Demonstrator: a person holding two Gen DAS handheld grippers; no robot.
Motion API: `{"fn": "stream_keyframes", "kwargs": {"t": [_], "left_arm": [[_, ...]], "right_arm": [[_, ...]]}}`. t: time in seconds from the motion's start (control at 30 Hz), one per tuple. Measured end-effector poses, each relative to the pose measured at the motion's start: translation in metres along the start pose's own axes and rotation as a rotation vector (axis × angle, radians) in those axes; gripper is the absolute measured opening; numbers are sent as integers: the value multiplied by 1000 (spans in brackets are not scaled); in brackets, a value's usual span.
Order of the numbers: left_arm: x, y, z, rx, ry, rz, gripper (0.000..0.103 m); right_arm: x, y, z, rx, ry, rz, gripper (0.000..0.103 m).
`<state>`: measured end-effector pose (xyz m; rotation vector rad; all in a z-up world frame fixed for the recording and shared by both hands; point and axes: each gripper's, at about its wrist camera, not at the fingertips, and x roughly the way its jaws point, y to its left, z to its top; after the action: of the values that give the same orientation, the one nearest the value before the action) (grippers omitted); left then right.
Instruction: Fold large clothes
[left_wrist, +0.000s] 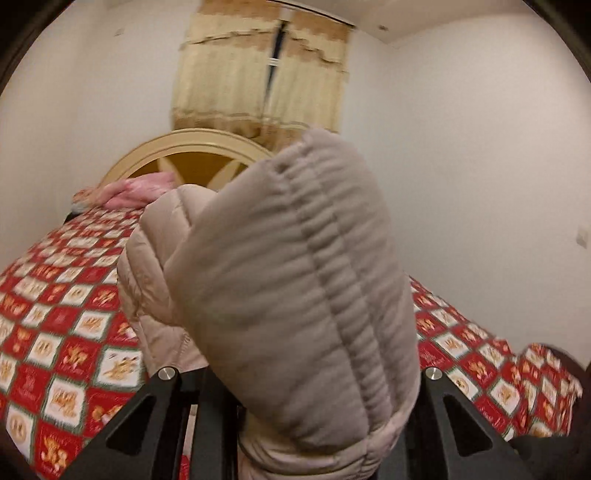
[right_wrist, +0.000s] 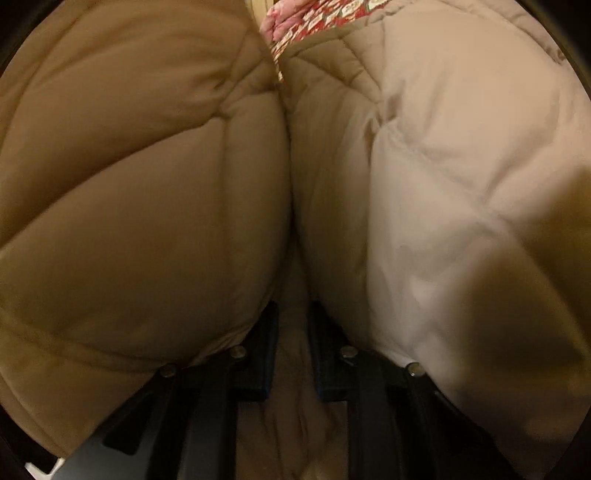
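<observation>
A beige quilted puffer jacket (left_wrist: 288, 280) fills the middle of the left wrist view, its ribbed elastic edge standing up above the bed. My left gripper (left_wrist: 295, 387) is shut on the jacket; its fingertips are hidden under the fabric. In the right wrist view the same jacket (right_wrist: 443, 206) bulges on both sides of my right gripper (right_wrist: 293, 332), whose jaws are shut on a fold of it. The black fingers (right_wrist: 258, 354) show only near their base.
A bed with a red and white patterned cover (left_wrist: 66, 343) lies under the jacket. A pink garment (left_wrist: 129, 190) lies by the cream headboard (left_wrist: 192, 147). Curtains (left_wrist: 258, 74) hang behind. White walls stand left and right.
</observation>
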<state>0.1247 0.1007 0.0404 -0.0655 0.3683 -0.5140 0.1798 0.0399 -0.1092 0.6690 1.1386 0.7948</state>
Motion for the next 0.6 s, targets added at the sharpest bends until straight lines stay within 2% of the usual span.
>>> {"fn": "stream_keyframes", "kwargs": {"t": [0.13,0.23,0.33,0.47,0.6], "left_arm": [[19,-35,-5,104,34,-5,25],[31,-49,-16,142,59,-37,25],[39,-65,-24,202,77,-37,25],[49,-93,-39,320,110,-45,25],[55,-122,-63,479,142,-55,25]], "right_arm": [[-61,-11,-17,-15,-62,14,21],[-121,-28,-35,-21,-194,-56,24],[-176,-53,-49,14,-351,-149,24],[-202,-82,-58,82,-441,-147,24],[-200,-98,-58,83,-426,-160,22]]}}
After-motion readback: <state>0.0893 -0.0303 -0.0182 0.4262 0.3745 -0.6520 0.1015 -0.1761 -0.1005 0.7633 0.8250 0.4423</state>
